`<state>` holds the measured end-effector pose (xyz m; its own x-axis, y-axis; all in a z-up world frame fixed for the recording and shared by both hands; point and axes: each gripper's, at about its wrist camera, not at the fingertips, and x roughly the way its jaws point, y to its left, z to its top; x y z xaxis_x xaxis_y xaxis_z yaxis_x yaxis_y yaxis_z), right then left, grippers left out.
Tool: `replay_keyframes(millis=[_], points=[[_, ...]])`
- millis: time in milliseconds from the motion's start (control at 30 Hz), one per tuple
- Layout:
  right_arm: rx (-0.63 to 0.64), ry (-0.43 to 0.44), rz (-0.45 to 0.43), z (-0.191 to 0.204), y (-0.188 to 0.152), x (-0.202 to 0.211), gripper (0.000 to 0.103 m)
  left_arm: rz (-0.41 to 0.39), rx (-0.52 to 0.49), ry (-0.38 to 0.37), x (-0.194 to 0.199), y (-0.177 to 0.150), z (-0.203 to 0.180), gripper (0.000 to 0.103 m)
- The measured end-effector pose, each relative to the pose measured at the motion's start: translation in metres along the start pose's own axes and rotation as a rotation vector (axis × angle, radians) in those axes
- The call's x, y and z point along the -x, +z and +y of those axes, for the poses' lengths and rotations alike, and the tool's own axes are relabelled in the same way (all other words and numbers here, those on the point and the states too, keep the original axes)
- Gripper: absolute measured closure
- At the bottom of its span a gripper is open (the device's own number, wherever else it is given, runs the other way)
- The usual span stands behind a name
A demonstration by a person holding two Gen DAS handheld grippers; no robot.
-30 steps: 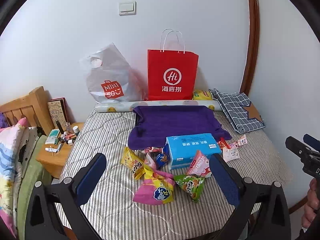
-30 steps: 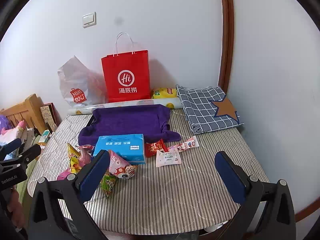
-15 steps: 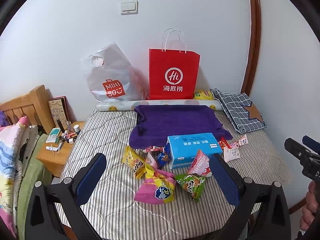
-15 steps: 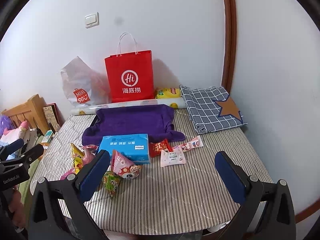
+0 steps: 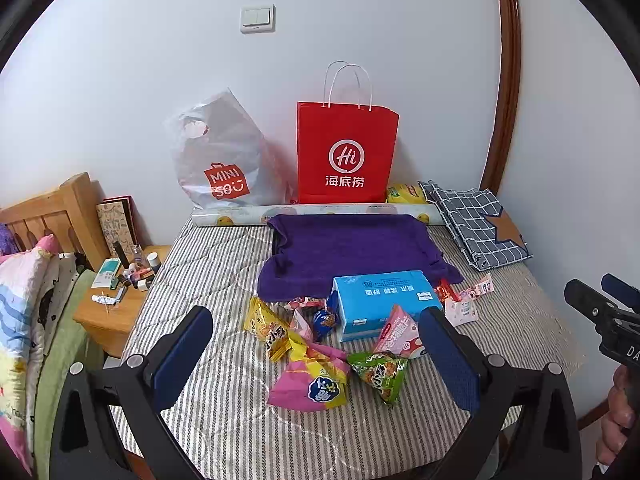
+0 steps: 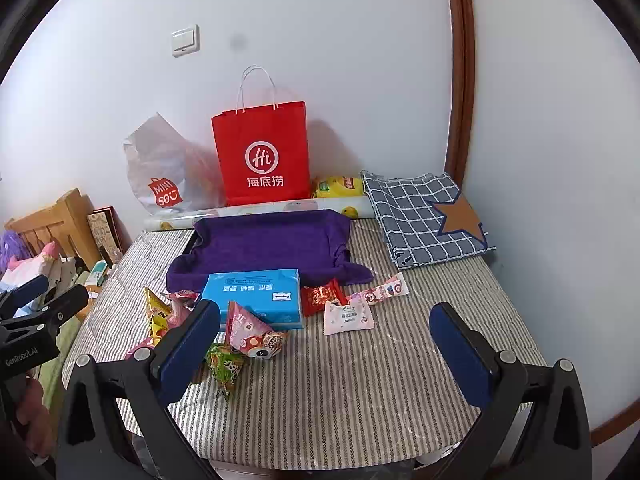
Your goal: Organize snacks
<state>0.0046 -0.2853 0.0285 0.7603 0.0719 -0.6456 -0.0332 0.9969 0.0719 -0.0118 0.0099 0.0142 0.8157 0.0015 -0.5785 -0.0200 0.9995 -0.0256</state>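
Observation:
Several snack packets lie on a striped table (image 5: 224,432): a pink-and-yellow bag (image 5: 310,384), a green bag (image 5: 378,370), a yellow packet (image 5: 268,326) and a pink triangular packet (image 5: 398,334) around a blue tissue box (image 5: 382,300). A purple-cloth-lined tray (image 5: 352,250) sits behind them. My left gripper (image 5: 316,356) hovers open above the near packets, holding nothing. In the right wrist view, my right gripper (image 6: 326,344) is open and empty above the table, with a red packet (image 6: 320,296) and pale pink packets (image 6: 348,316) ahead.
A red paper bag (image 5: 346,156) and a grey plastic bag (image 5: 220,160) stand against the wall behind a rolled sheet (image 5: 312,214). A checked cloth (image 6: 424,216) lies back right. A wooden nightstand (image 5: 108,312) with small items and a bed stand left.
Both views have shifted slightly, with the table contents drifting a little right in the right wrist view. Nothing on the table has moved and both grippers stay open.

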Motion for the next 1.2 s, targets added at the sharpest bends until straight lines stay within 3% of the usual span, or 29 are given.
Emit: replay_keyframes(millis=[1200], points=[[0.015, 0.013, 0.001, 0.016, 0.004, -0.007, 0.0, 0.031, 0.026, -0.017, -0.01, 0.001, 0.013, 0.0]])
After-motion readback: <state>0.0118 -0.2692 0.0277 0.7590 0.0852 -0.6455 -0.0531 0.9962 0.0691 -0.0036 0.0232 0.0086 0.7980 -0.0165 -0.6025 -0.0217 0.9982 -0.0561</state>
